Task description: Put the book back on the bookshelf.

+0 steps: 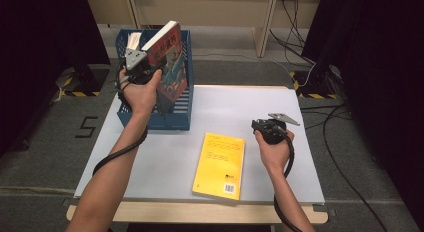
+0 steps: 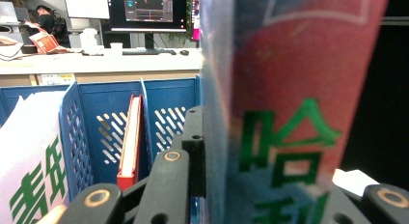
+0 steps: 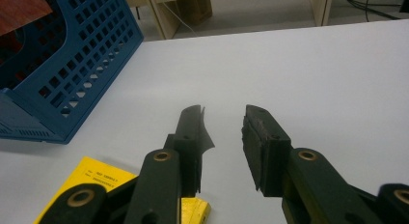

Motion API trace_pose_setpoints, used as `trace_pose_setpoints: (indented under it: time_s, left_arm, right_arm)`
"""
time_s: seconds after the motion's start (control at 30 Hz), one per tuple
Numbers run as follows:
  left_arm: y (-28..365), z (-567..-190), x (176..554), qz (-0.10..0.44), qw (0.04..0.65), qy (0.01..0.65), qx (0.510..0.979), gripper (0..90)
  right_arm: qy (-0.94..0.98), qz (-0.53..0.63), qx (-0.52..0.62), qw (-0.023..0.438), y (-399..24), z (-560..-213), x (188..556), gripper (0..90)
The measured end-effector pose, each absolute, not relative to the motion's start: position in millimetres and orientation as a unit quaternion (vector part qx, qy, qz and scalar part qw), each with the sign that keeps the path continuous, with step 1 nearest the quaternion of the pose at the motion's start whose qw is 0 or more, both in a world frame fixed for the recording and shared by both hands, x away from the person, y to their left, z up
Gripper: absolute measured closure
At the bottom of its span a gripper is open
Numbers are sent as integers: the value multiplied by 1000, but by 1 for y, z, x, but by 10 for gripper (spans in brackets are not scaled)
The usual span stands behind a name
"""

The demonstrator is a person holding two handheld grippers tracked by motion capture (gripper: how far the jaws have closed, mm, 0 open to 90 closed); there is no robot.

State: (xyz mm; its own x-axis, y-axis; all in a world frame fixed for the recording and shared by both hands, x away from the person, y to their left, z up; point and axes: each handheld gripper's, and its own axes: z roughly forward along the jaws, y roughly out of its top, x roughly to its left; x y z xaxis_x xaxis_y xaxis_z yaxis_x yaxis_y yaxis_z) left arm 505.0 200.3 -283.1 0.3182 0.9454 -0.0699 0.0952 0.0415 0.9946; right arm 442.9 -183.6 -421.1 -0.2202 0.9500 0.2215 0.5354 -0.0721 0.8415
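Our left gripper (image 1: pixel 142 67) jaws pinch the red book (image 1: pixel 169 59) over the blue rack (image 1: pixel 176 118) at eleven o'clock; tilted, it could catch a divider. Right gripper (image 3: pixel 224 137) jaws spread, empty.

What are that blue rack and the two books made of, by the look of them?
The blue rack looks like moulded plastic: one even colour, slotted walls, thin dividers. The red-covered book, clamped in the left hand-held gripper, seems a paperback with a glossy printed cover. The yellow book lying flat on the table looks like matte card over paper pages.
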Motion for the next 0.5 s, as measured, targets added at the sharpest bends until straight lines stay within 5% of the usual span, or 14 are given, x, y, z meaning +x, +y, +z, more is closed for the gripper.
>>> trace_pose_setpoints:
  time_s: [0.5]
  left_arm:
    - [193,-287,524,379,558,453,583,740]
  right_arm:
    - [639,447,580,236,-186,-423,440,681]
